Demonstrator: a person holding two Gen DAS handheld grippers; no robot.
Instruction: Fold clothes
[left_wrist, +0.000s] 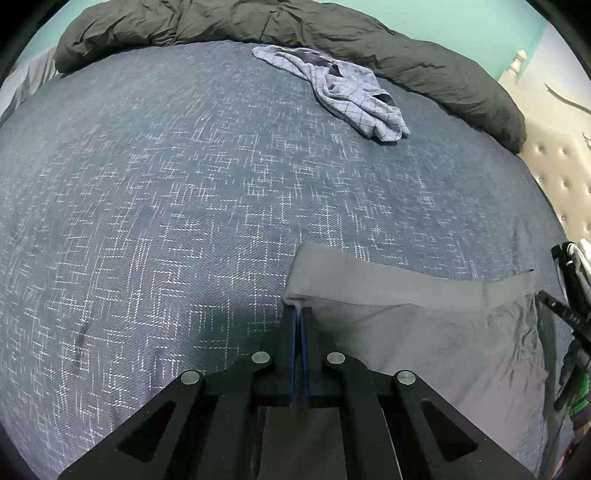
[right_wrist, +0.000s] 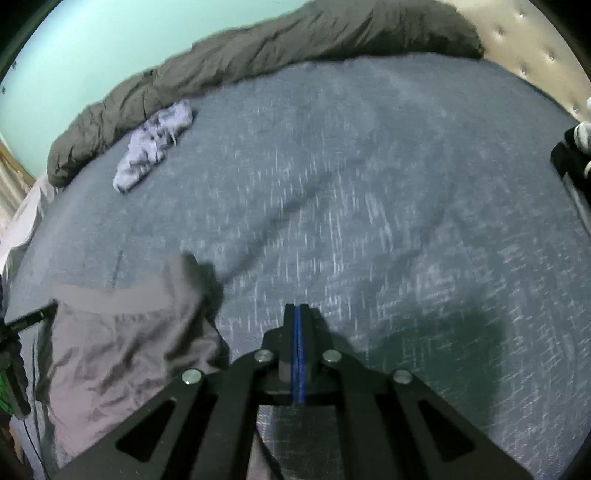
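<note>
- The left gripper (left_wrist: 300, 308), at the lower middle of the left wrist view, is closed, with the corner of the waistband of the grey shorts (left_wrist: 424, 332) pinched at its very tips. Only a thin edge of cloth seems to be caught, so the corner could slip out as soon as it is lifted or pulled.
- The right gripper (right_wrist: 300, 307), at the lower middle of the right wrist view, is closed on nothing; bare blue bedspread (right_wrist: 369, 203) lies beneath it. The grey shorts (right_wrist: 122, 343) lie at the lower left of that view, apart from its tips. A fold begun with one corner held would probably drag the garment askew and bunch it.
- The jaws of the right gripper would have to be parted before the far waistband corner could be taken; if it is pushed in closed, the cloth would only be shoved and wrinkled.
- The body of the shorts is seen to be creased, at the lower right of the left wrist view. A fold laid over these creases would likely be uneven unless the cloth is first drawn taut.
- The right wrist view is blurred, so the exact edge of the waistband there cannot be told; a misjudged grasp could catch the bedspread along with the shorts.
- A checked garment (left_wrist: 340, 92) lies crumpled at the upper middle of the left wrist view, just beside the dark duvet (left_wrist: 406, 48). It is well apart from the shorts and is unlikely to interfere.
</note>
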